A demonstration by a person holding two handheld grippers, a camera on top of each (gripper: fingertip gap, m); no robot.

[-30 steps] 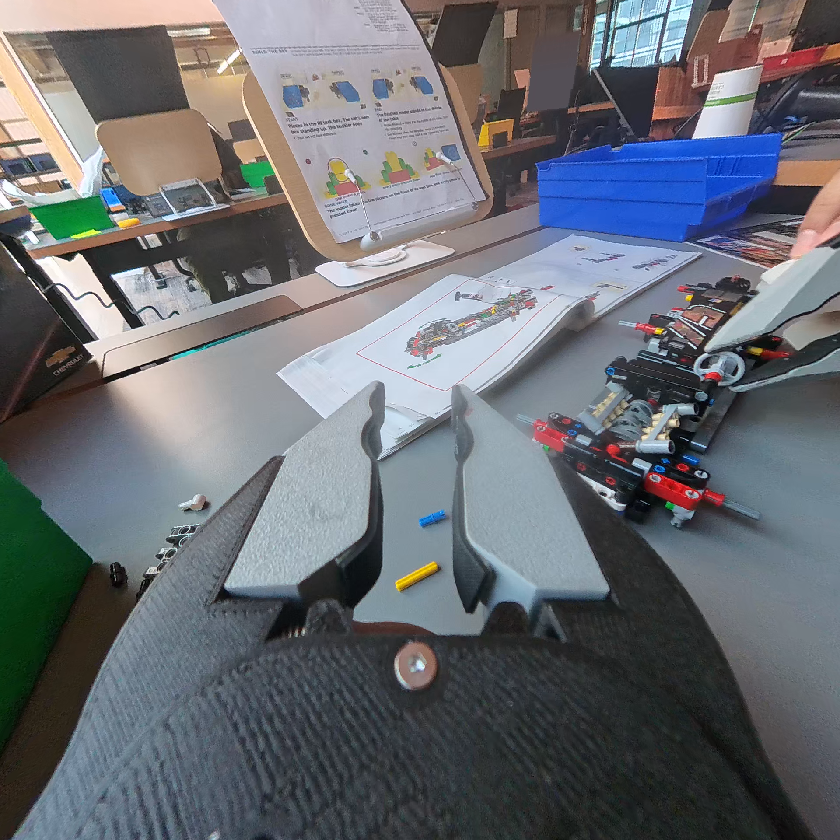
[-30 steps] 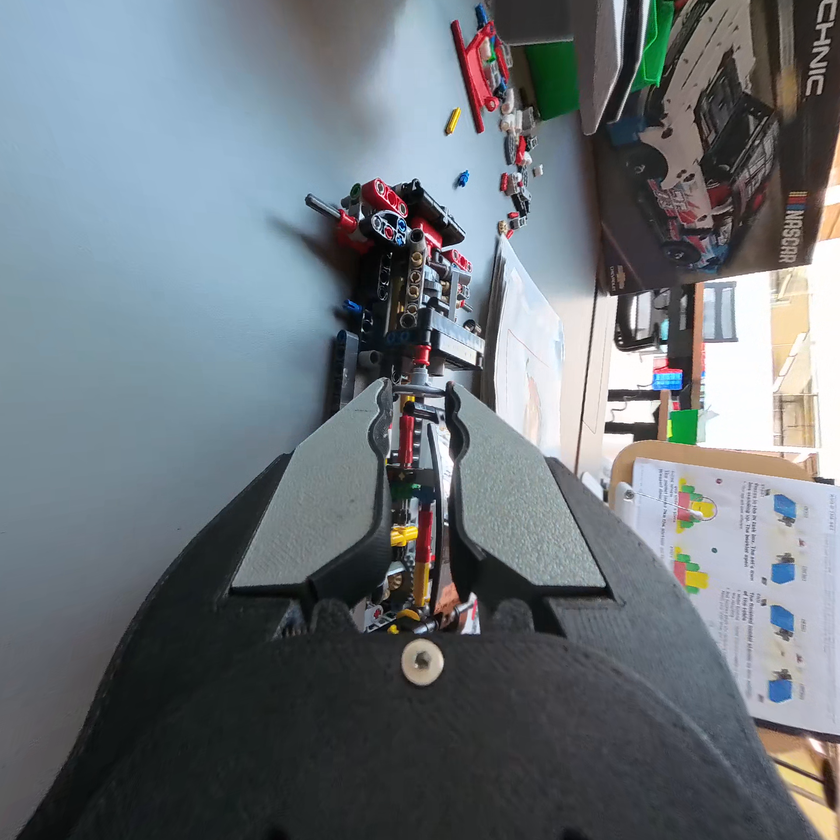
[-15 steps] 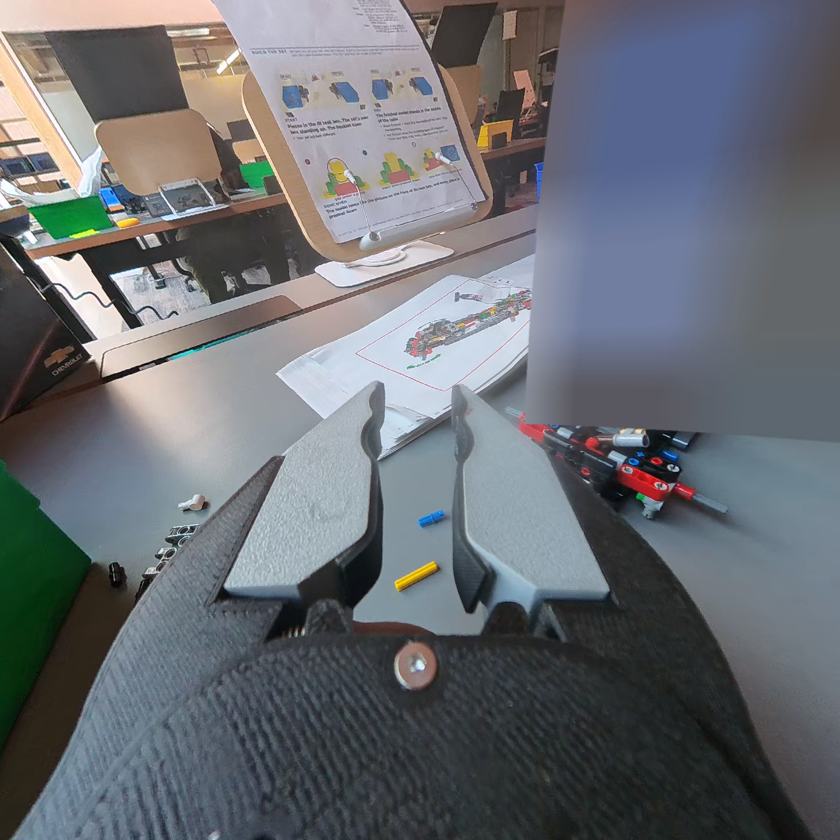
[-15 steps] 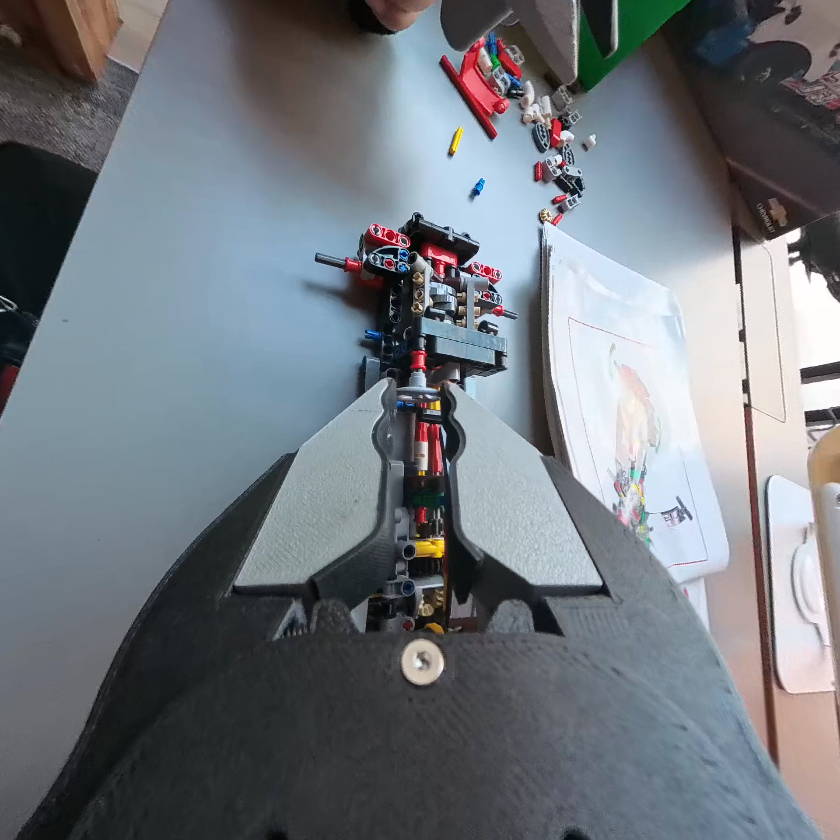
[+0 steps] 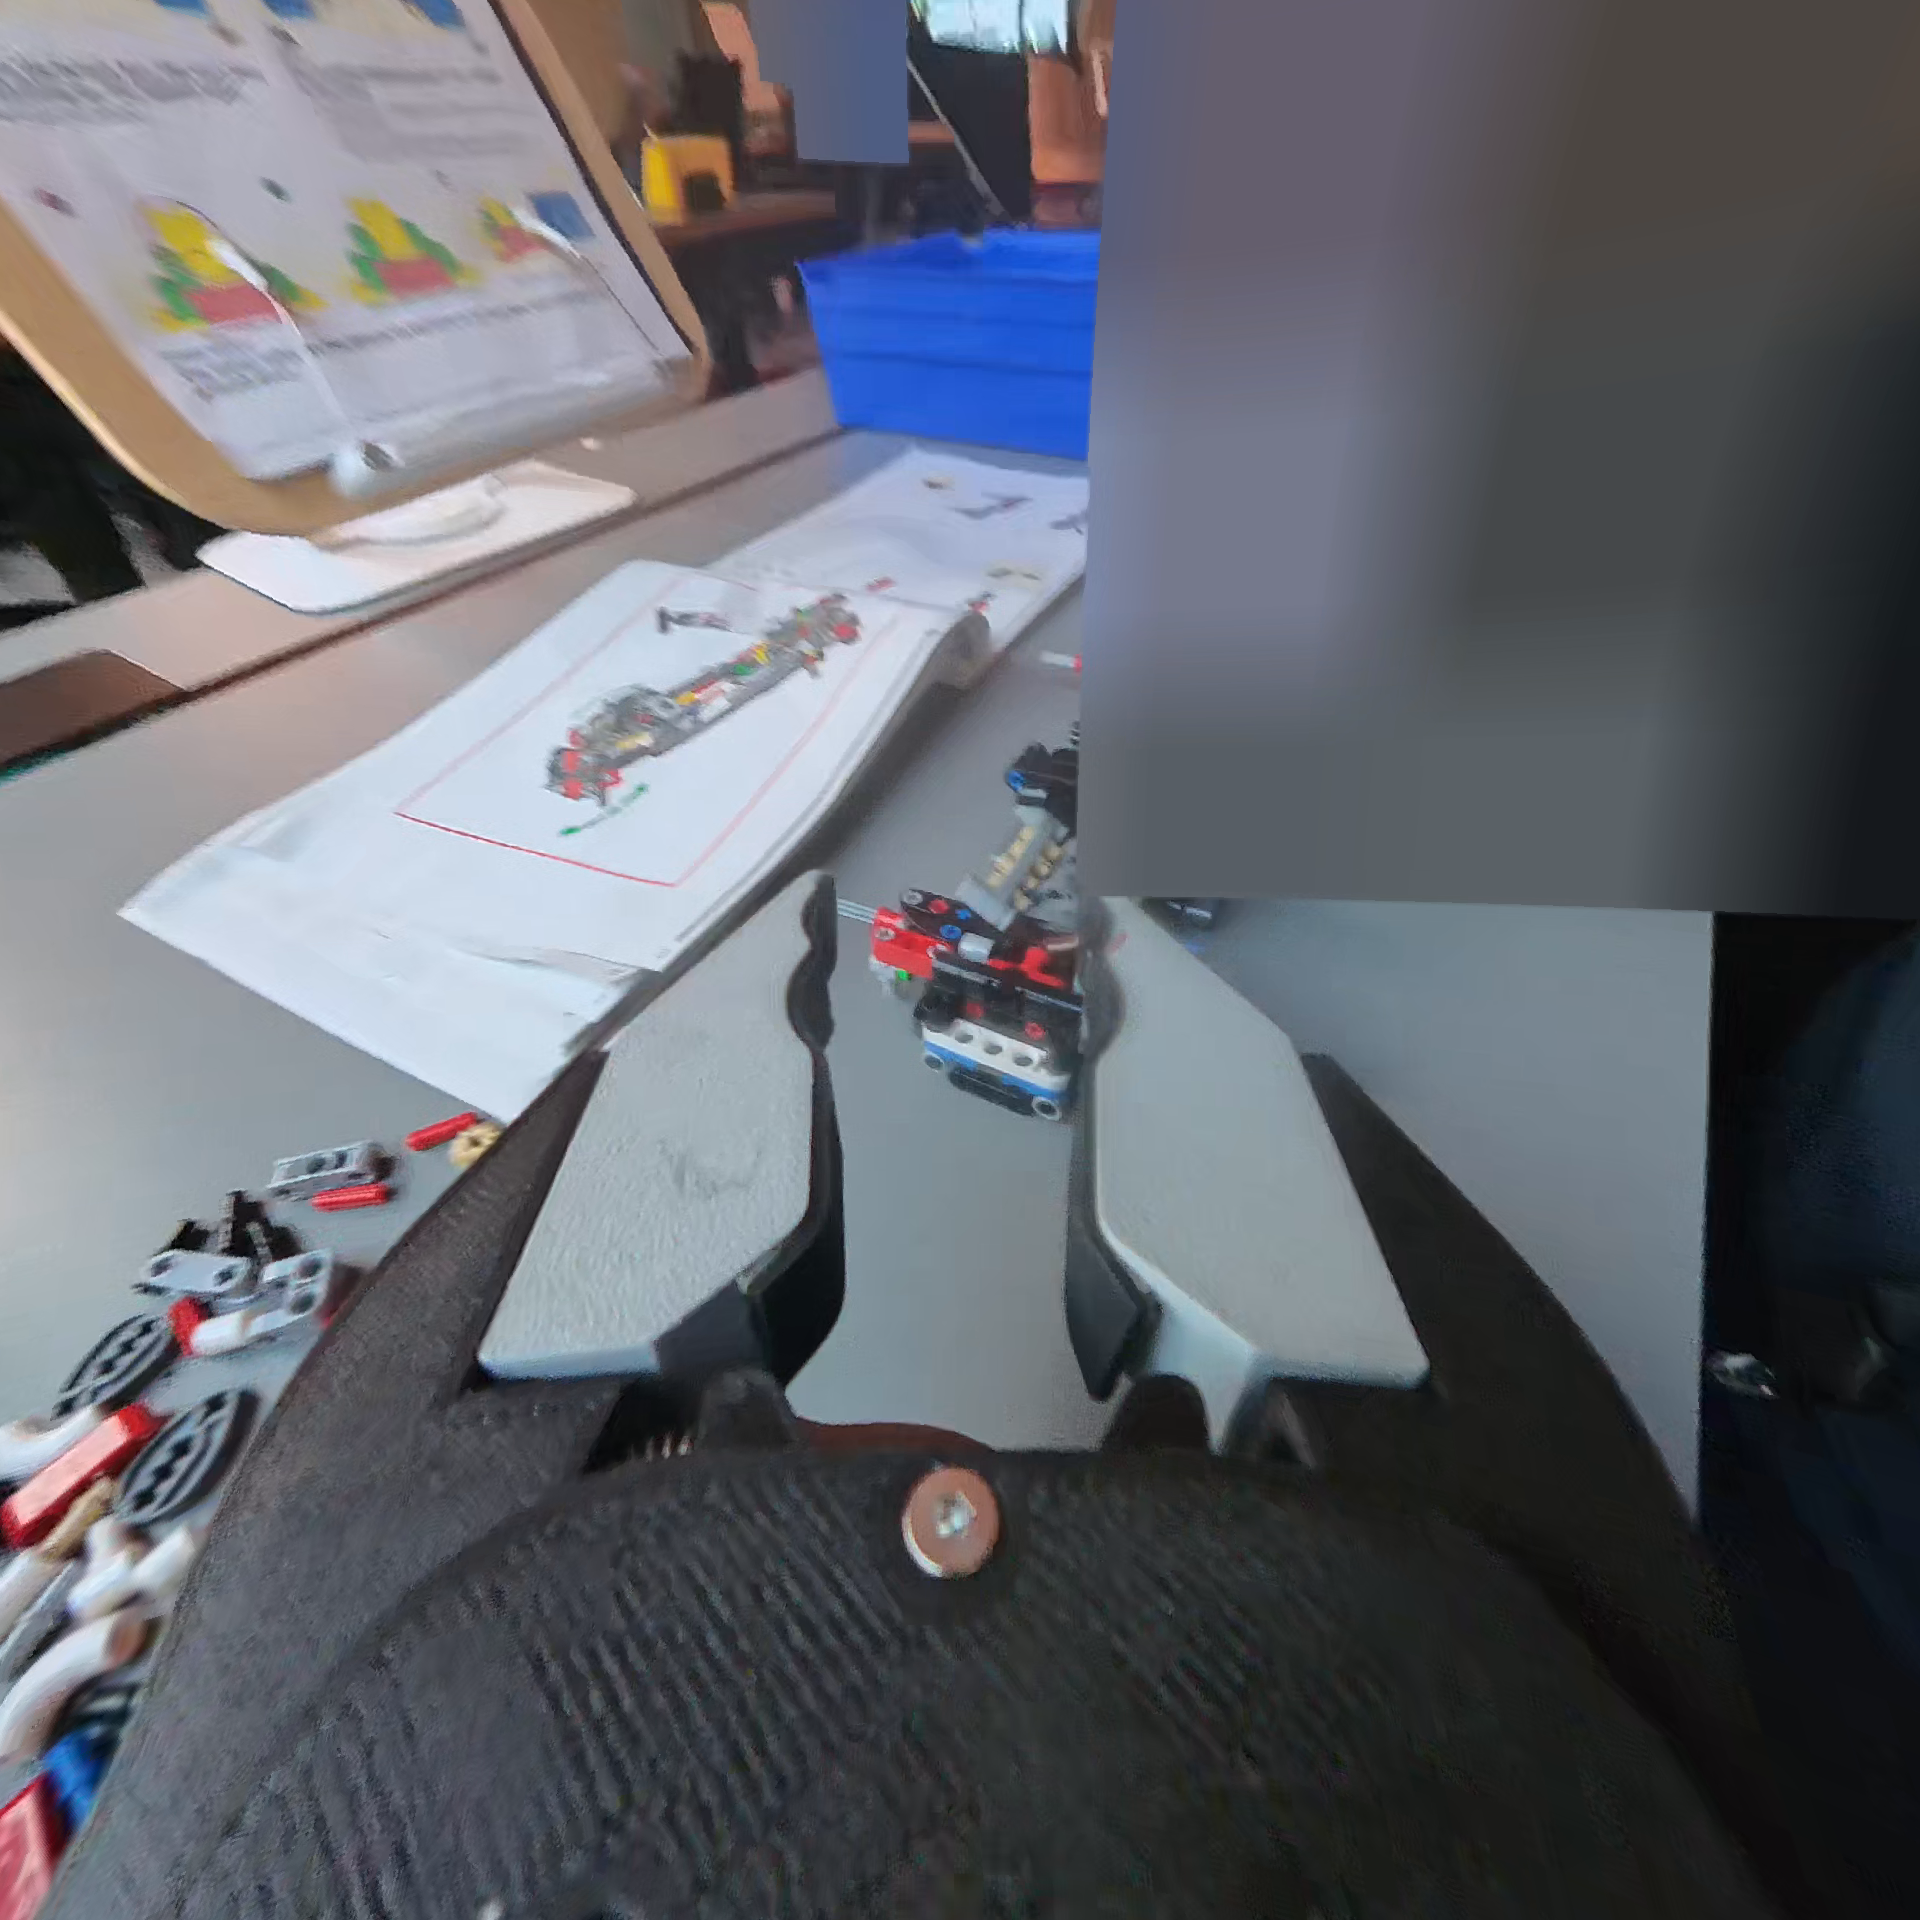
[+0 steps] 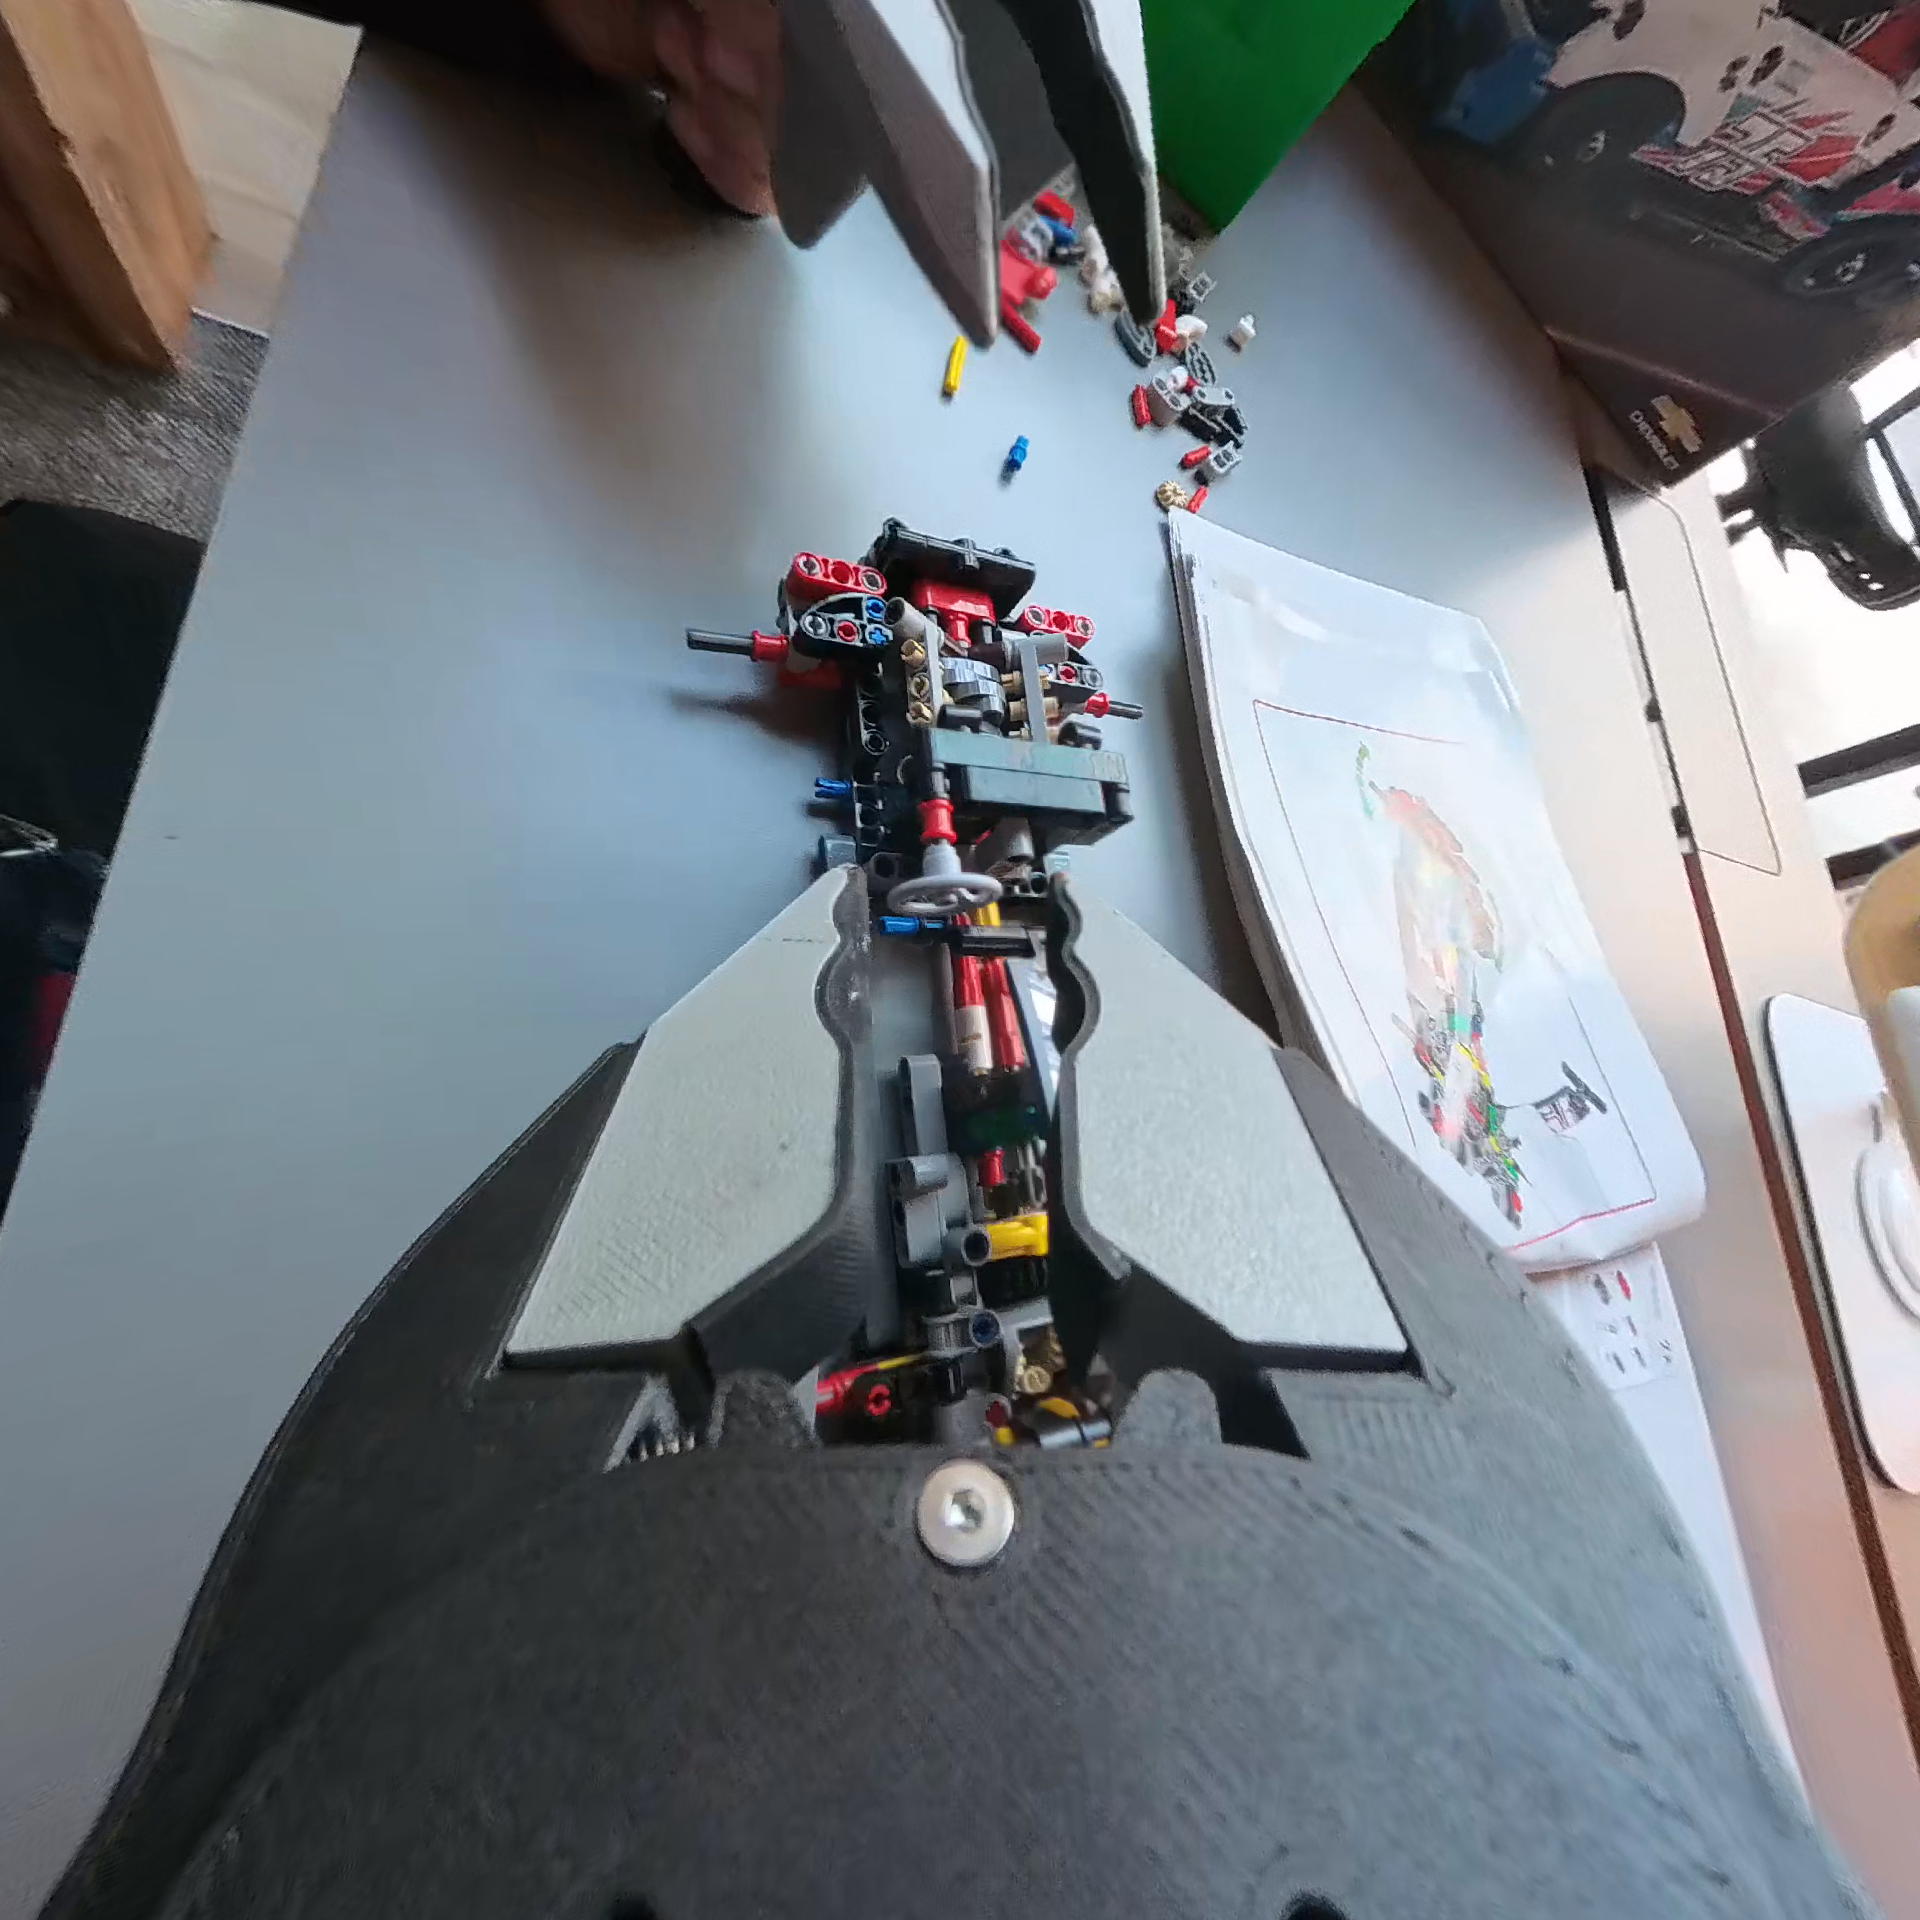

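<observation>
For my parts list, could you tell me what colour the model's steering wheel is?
Light grey steering wheel; right wrist view shows it best.

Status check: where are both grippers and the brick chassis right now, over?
Left gripper open, short of the chassis end. Right gripper open above the brick chassis, which lies on the table. Loose bricks and booklet alongside.

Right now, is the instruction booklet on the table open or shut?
Open: the instruction booklet lies spread flat on the grey table, a printed model diagram facing up.

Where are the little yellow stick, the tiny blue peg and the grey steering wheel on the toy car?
Little yellow stick (image 6: 954, 366): right wrist view, its middle.
Tiny blue peg (image 6: 1015, 455): right wrist view, its middle.
Grey steering wheel (image 6: 943, 891): right wrist view, on its rim.
</observation>
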